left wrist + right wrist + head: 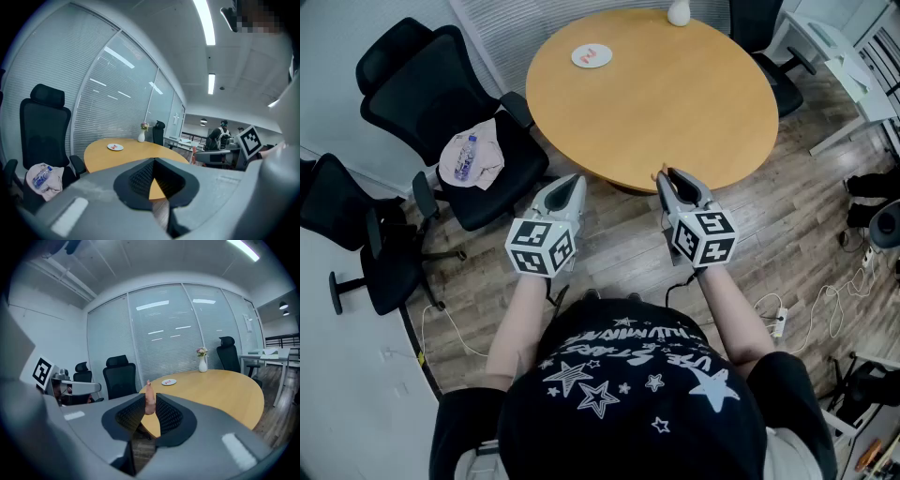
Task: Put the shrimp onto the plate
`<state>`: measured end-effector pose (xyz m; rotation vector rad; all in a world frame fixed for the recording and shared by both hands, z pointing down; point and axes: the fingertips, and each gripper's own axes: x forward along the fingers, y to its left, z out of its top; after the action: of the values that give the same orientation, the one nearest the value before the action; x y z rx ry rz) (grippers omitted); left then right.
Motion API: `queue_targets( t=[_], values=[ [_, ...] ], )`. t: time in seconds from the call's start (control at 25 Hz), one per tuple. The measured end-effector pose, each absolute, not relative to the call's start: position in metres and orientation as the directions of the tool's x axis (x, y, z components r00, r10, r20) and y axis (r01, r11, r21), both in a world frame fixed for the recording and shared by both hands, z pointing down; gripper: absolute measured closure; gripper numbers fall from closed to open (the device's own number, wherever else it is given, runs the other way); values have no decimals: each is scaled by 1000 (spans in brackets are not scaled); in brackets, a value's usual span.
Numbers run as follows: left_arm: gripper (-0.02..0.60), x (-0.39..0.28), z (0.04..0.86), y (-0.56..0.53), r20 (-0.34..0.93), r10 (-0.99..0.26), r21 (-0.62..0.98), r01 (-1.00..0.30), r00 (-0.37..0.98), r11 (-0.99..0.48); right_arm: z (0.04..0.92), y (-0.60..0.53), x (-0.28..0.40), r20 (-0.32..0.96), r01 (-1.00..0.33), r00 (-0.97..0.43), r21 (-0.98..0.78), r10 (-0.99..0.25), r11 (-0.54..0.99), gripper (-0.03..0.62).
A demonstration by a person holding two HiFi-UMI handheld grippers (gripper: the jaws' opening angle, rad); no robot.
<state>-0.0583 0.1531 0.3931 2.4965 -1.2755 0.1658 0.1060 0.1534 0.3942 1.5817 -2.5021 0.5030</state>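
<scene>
A white plate (592, 55) with something red on it lies at the far left of the round wooden table (675, 94); it also shows in the left gripper view (115, 147) and the right gripper view (168, 382). My right gripper (673, 180) hovers at the table's near edge, shut on a pinkish shrimp (149, 398) that stands upright between its pads (169, 416). The shrimp's tip (661, 173) just shows in the head view. My left gripper (566, 190) hangs beside it, off the table's near left edge. Its jaws meet at the tips (153, 161) with nothing between them.
A white vase (679, 11) with flowers stands at the table's far edge. Black office chairs ring the table; the one at the left (471, 155) holds a cloth and a bottle. Cables and a power strip (780, 321) lie on the wooden floor at the right.
</scene>
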Motion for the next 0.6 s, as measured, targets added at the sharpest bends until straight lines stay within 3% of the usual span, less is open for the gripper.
queue_targets(
  t=[0.6],
  values=[
    [580, -51, 394, 172, 264, -787, 235, -828, 558, -509, 394, 167, 114, 296, -881, -470, -205, -832, 425, 523]
  ],
)
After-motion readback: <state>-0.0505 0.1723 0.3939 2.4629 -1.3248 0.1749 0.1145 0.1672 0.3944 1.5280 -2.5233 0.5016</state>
